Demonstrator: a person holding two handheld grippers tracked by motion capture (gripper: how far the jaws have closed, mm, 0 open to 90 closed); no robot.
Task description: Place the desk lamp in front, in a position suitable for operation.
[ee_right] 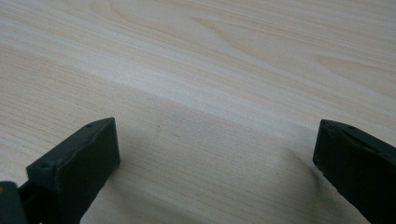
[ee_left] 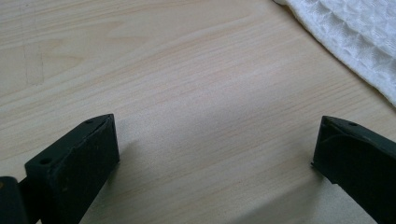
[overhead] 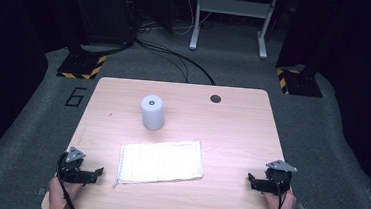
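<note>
Meanwhile, a white waffle-weave cloth (overhead: 161, 161) is seen flat mid-counter between the left gripper (overhead: 99, 171) and right gripper (overhead: 251, 179), fingers spread, empty; near corners are best pinched together.

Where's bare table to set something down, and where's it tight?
Free: the wide strip between the white waffle-weave cloth and the right gripper, and the far right around the round cable hole. Also the far-left corner beside the white cylinder. Tight: the gap between the left gripper and the cloth's edge.
</note>
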